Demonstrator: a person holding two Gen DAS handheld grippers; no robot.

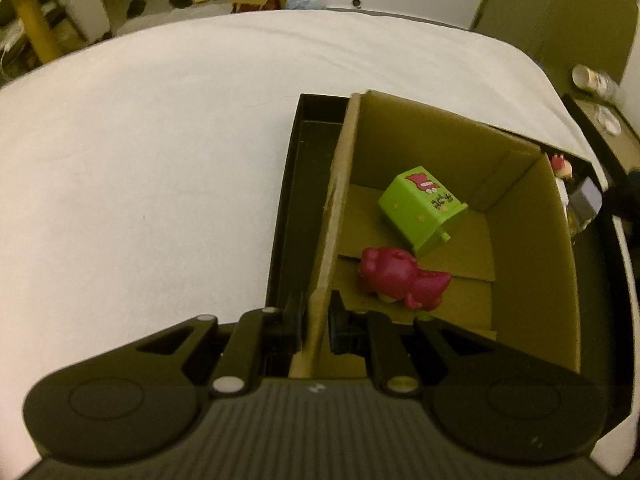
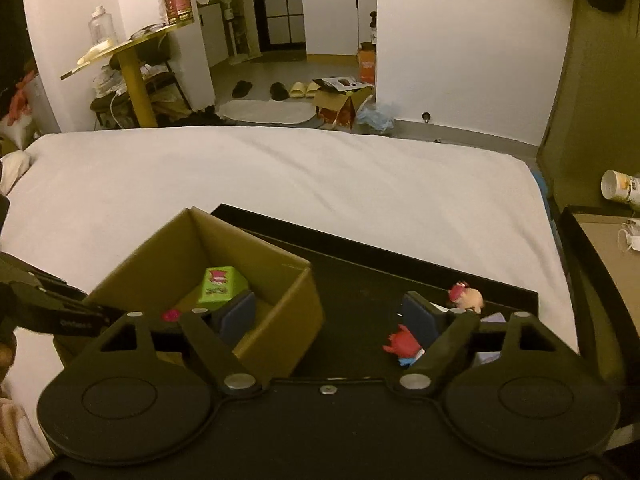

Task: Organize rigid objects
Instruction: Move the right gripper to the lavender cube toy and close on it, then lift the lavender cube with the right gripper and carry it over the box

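Observation:
An open cardboard box [image 1: 528, 264] stands in a black tray [image 1: 288, 208] on a white bed. Inside it lie a green toy bin [image 1: 420, 208] and a magenta figure [image 1: 400, 276]. My left gripper [image 1: 314, 320] is shut on the box's left wall. In the right wrist view the box [image 2: 280, 320] is at the left, with the green bin [image 2: 220, 284] inside. My right gripper [image 2: 328, 316] is open and empty above the tray [image 2: 360, 276]. A red figure [image 2: 402, 342] and a pink figure [image 2: 466, 296] lie by its right finger.
The white bed [image 2: 280, 176] spreads beyond the tray. A side table [image 2: 608, 248] with a tipped cup [image 2: 620, 190] stands at the right. Another figure [image 1: 560, 166] and a small grey item [image 1: 586, 198] sit right of the box.

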